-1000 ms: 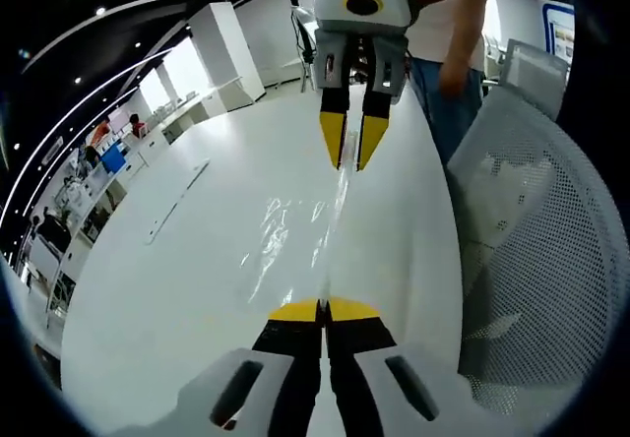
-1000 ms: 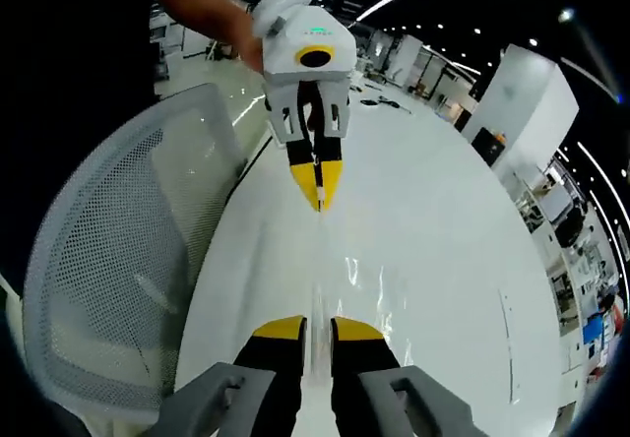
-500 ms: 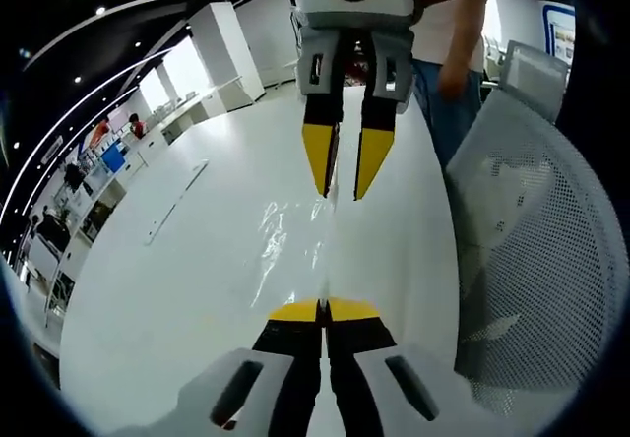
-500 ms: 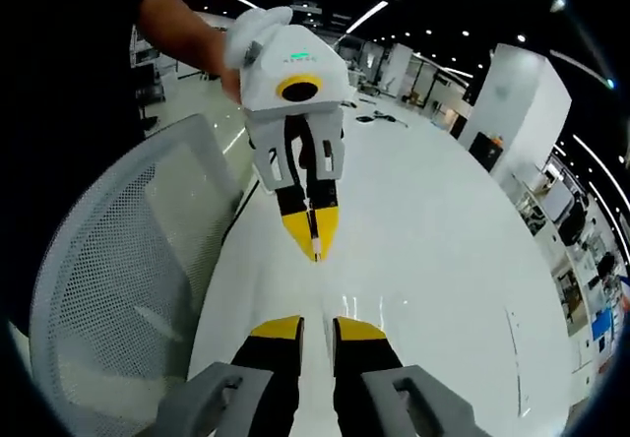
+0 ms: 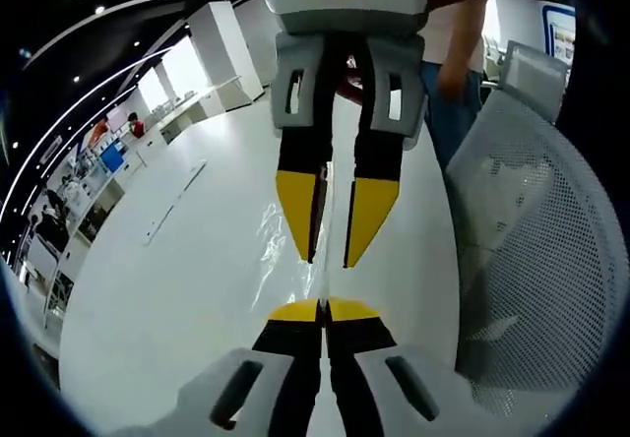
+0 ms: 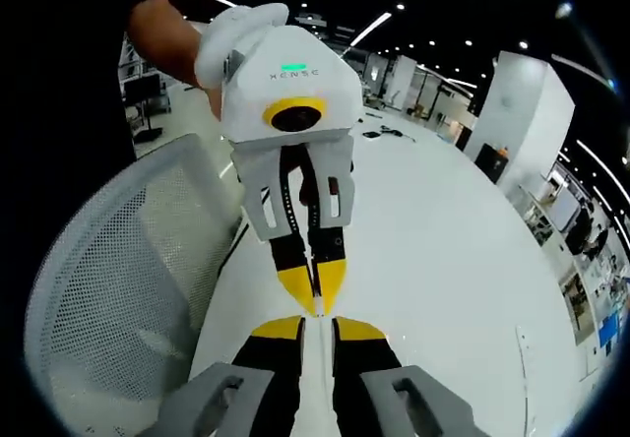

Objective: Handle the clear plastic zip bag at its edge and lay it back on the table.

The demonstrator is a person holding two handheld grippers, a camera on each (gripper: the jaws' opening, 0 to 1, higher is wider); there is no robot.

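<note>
Clear plastic zip bag (image 5: 285, 235): thin, glossy, wrinkled film, nearly see-through, told mainly by bright creases and glare against the white worktop (image 5: 177, 289); it lies on the worktop near the edge that runs beside the mesh chair (image 5: 536, 260), and between the two claws. Left claw (image 5: 322, 311): black jaws with yellow tips, pressed together with no gap showing, and the near edge of the bag runs into the seam between the tips (the film is too clear to say for certain how much is pinched). Right claw (image 5: 329, 258), seen in the left gripper view: white moulded housing, grey links, long black jaws ending in tapered yellow tips, standing a narrow slot apart, tips pointing down over the bag just beyond the left claw's tips; whether they touch the film cannot be told. In the right gripper view the right claw (image 6: 317, 330) shows the same narrow slot, with a pale strip lying in it, and the left claw (image 6: 315, 304) opposite it has its yellow tips closed to a point, almost meeting the right claw's. Worktop: long, smooth, glossy white, rounded edge. Mesh chair: white plastic frame with perforated net back, standing against the worktop's edge. A person's hand (image 6: 172, 33) holds the left claw's housing. Background: open hall, ceiling strip lights, white columns.
</note>
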